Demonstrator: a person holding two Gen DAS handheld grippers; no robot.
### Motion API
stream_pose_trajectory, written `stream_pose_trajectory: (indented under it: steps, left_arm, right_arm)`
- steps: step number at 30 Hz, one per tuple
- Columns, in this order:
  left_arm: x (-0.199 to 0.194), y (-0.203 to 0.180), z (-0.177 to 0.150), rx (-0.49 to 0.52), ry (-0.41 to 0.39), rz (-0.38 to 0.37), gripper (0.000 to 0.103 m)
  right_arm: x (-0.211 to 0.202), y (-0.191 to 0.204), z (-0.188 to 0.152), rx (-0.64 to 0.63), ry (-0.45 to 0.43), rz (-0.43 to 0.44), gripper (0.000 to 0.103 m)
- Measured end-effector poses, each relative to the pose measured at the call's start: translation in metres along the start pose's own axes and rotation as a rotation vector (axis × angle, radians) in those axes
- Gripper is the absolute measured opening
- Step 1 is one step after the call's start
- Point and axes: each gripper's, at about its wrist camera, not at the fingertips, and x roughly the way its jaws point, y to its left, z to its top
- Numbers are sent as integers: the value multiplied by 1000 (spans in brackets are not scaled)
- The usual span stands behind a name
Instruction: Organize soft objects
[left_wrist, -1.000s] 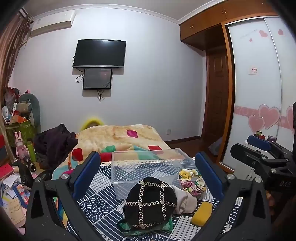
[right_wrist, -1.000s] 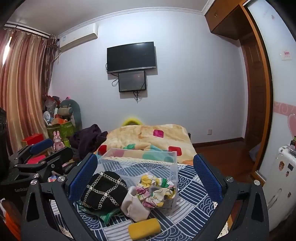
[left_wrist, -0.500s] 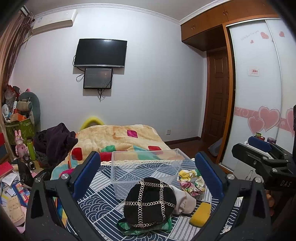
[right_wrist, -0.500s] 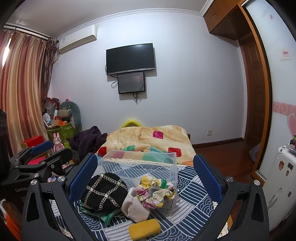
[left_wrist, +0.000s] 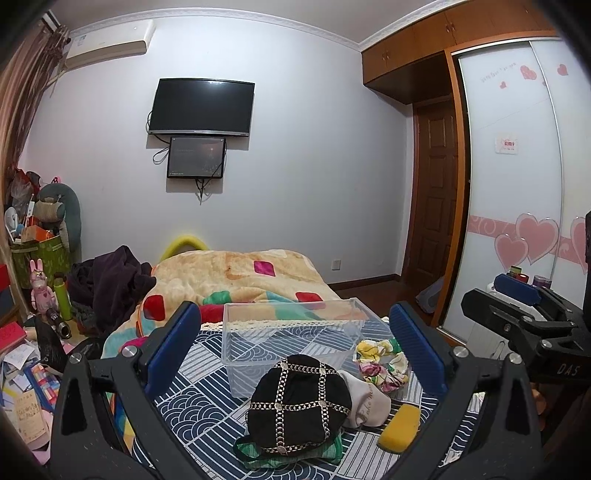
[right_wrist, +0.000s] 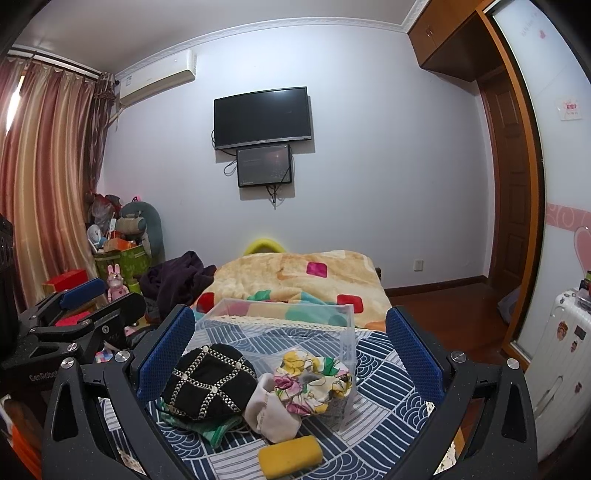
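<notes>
A clear plastic bin (left_wrist: 295, 332) stands empty on the blue patterned cloth (left_wrist: 192, 410). In front of it lie a black studded hat (left_wrist: 297, 402) on a green cloth (left_wrist: 328, 452), a beige cloth (left_wrist: 365, 402), a floral cloth (left_wrist: 380, 360) and a yellow sponge (left_wrist: 400, 428). My left gripper (left_wrist: 295, 358) is open and empty, above and before the hat. My right gripper (right_wrist: 290, 354) is open and empty, above the hat (right_wrist: 208, 380), beige cloth (right_wrist: 273, 411), floral cloth (right_wrist: 314, 380) and sponge (right_wrist: 290, 456); the bin (right_wrist: 280, 325) is behind them.
A bed with an orange patterned blanket (left_wrist: 236, 273) lies behind the bin. Dark clothes (left_wrist: 110, 284) and clutter (left_wrist: 33, 332) are at the left. A wardrobe with heart decals (left_wrist: 517, 221) is at the right, with a white suitcase (right_wrist: 561, 369).
Both views have shifted only slightly; the objects on the cloth have not moved and both grippers stay open.
</notes>
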Motion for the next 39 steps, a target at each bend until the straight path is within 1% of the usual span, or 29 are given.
stream_pose_trajectory:
  steps: [39]
  left_arm:
    - [-4,-3,0,-3,-6,-4,103]
  right_arm:
    - [-4,2,3,0,-15,4,103]
